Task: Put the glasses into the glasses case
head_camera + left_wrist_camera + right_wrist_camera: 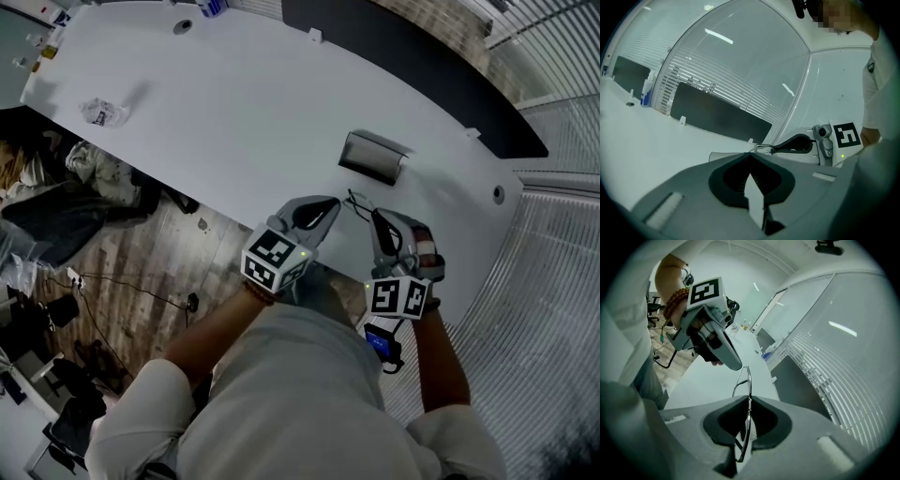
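"Where are the glasses (748,380)?"

"Pinched in the right tongs (749,401), over the desk (244,103), just short of the glasses case (373,157). The left tongs (752,154) are closed, tips beside the frame."

The left gripper (750,156) has its jaws together, tips at the wire glasses (762,148), perhaps pinching them; the right gripper (775,150) meets them opposite.

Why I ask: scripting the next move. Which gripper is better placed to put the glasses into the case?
Right, likely: the right gripper is shut on the glasses, and the case lies just ahead on the table. The left gripper is shut, tips near the glasses.
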